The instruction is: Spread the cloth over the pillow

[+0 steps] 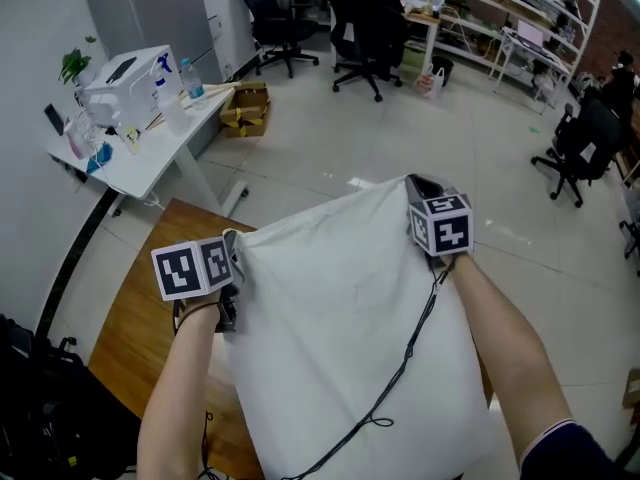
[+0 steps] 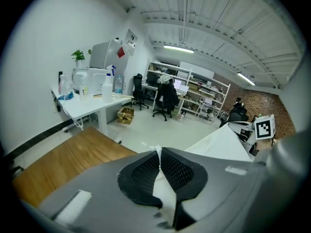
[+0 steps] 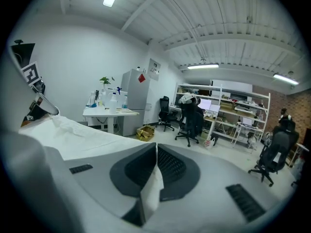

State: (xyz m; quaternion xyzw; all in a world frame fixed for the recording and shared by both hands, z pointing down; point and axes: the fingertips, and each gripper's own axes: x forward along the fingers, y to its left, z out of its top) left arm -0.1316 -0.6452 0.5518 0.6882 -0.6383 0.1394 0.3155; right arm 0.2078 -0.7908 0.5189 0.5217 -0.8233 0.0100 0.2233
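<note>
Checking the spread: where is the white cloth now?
Head view, centre: the white cloth is held by its top corners between the left hand-held gripper and right hand-held gripper, above the wooden table.

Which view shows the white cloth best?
Head view: most of the cloth shows, stretched between the left gripper and the right gripper. Each gripper view shows only the corner pinched in its own shut jaws, plus a slice of the sheet.
</note>
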